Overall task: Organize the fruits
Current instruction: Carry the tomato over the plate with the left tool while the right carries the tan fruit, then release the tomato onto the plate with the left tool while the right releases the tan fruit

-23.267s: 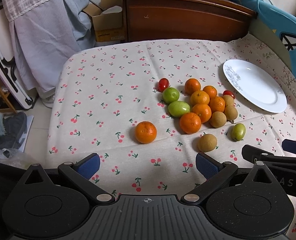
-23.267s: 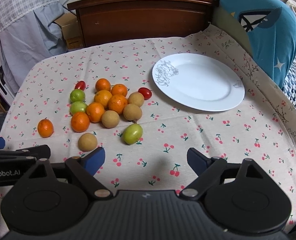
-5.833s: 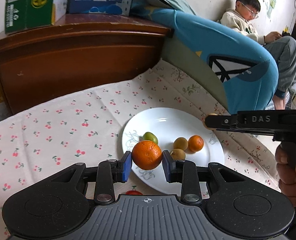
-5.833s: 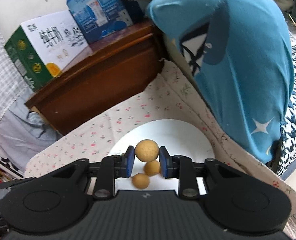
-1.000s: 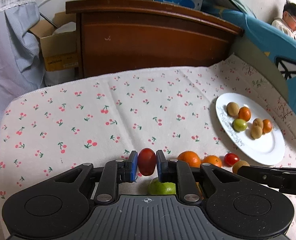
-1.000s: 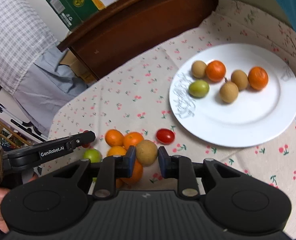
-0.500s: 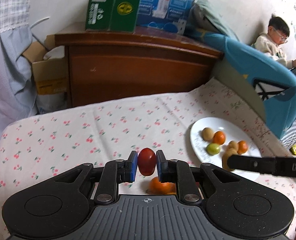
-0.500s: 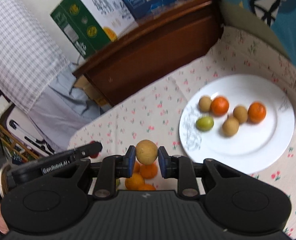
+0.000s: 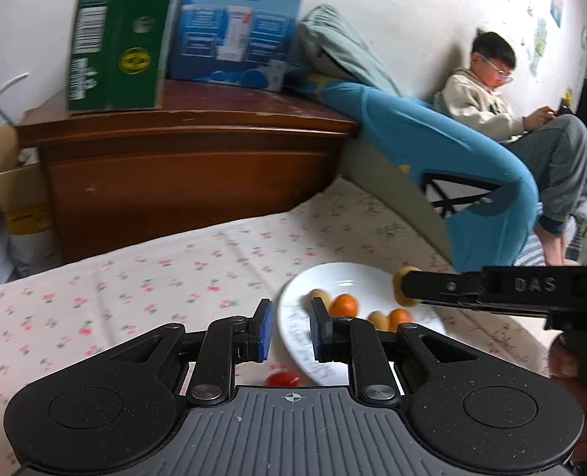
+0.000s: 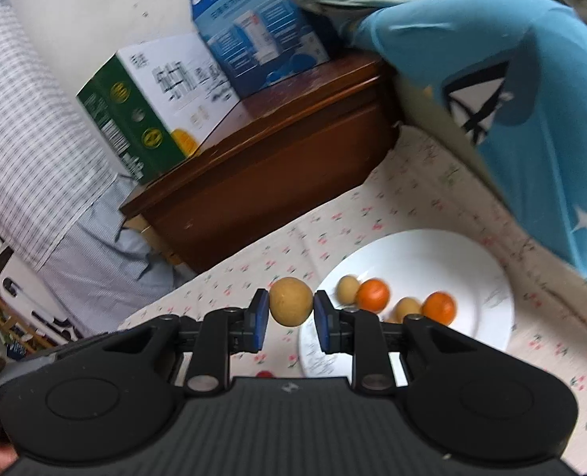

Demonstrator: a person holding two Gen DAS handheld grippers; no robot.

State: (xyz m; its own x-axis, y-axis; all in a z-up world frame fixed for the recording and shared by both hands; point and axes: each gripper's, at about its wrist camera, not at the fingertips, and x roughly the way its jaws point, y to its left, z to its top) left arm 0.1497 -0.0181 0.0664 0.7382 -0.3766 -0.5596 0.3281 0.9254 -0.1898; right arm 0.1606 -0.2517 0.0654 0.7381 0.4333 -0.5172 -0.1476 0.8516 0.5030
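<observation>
My left gripper (image 9: 290, 327) is empty, its blue pads a small gap apart, above the near rim of the white plate (image 9: 348, 273). A red cherry tomato (image 9: 280, 378) lies on the cloth just below it, beside the plate. The plate holds oranges (image 9: 343, 304) and tan fruits. My right gripper (image 10: 290, 319) is shut on a tan round fruit (image 10: 291, 306) and holds it in the air, left of the plate (image 10: 452, 254). The right gripper also shows in the left wrist view (image 9: 402, 287).
A wooden headboard (image 9: 182, 166) with a green box (image 9: 115, 35) and a blue box (image 9: 238, 23) stands behind the cherry-print cloth (image 9: 134, 289). A blue cushion (image 9: 444, 158) lies at the right. A boy (image 9: 503, 103) sits beyond it.
My left gripper no longer holds the red tomato; the tomato now lies on the cloth by the plate. Both grippers have moved closer to the plate. The right still holds the tan fruit.
</observation>
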